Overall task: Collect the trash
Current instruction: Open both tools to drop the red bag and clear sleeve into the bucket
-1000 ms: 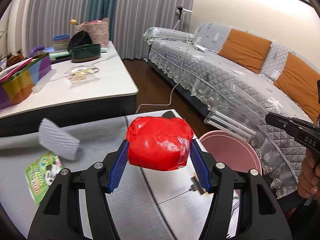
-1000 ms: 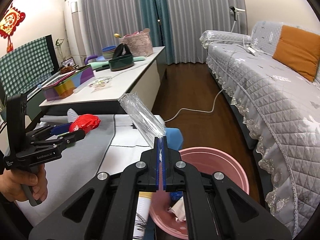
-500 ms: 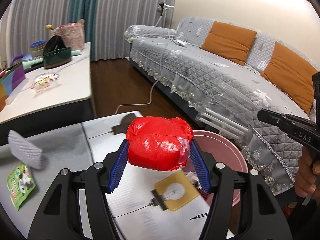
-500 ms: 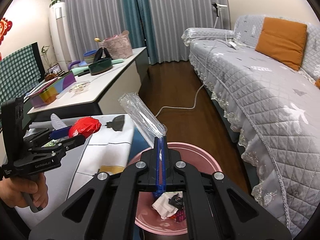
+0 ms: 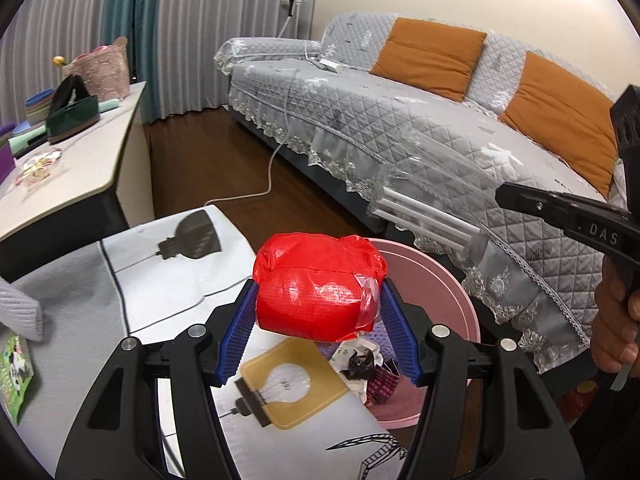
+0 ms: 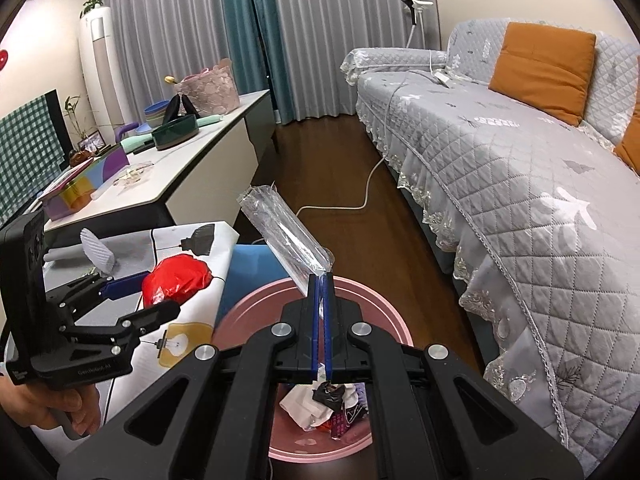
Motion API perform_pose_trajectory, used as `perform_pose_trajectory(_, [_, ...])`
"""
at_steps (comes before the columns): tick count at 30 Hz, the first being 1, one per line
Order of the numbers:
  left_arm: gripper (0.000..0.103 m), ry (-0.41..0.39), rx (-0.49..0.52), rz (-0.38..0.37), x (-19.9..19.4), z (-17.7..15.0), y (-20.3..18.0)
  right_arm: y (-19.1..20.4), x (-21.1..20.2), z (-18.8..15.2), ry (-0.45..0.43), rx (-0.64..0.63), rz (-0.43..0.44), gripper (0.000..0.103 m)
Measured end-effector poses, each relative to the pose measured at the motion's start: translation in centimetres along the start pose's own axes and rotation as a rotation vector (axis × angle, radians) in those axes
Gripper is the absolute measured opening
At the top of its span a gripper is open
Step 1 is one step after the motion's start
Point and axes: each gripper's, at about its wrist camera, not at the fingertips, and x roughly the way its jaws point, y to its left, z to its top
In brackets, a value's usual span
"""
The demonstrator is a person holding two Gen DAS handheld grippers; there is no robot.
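My left gripper [image 5: 318,312] is shut on a crumpled red plastic bag [image 5: 316,286] and holds it above the table edge, beside the pink trash bin [image 5: 444,280]. It also shows in the right wrist view [image 6: 136,296] with the red bag [image 6: 176,284]. My right gripper [image 6: 321,280] is shut on a clear plastic wrapper [image 6: 284,236] and holds it over the pink bin [image 6: 260,308], which has several pieces of trash [image 6: 324,404] inside. The wrapper [image 5: 424,208] also shows in the left wrist view, above the bin.
A low table with a white printed cloth [image 5: 168,280] is below my left gripper. A grey ribbed item [image 5: 20,312] and a green packet [image 5: 14,376] lie on it. A grey sofa [image 5: 400,120] stands right of the bin. A white side table [image 6: 192,168] holds bowls and boxes.
Both grippers have moved toward the pink bin with their loads. The right gripper and wrapper now hang over the bin, and the red bag is nearer its rim.
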Motion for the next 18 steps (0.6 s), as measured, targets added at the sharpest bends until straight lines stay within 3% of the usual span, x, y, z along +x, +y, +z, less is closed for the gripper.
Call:
perform_pose_trajectory(10, [0.06, 0.009, 0.039, -0.07, 0.3, -0.1, -1.8, -0.2, 0.2, 0.0, 0.01, 0.003, -0.003, 0.003])
perform_pose_trajectory(13, [0.063, 0.024, 0.043, -0.108, 0.5, -0.1, -2.2, -0.6, 0.5, 0.0, 0.023, 0.021, -0.026, 0.016])
perform_pose_trajectory(15, [0.067, 0.027, 0.043, -0.119, 0.4, -0.1, -2.2, -0.9, 0.4, 0.0, 0.015, 0.037, -0.043, 0.042])
perform_pose_trajectory(18, [0.067, 0.031, 0.029, -0.117, 0.3, -0.1, -1.8, -1.2, 0.3, 0.0, 0.012, 0.054, -0.049, 0.044])
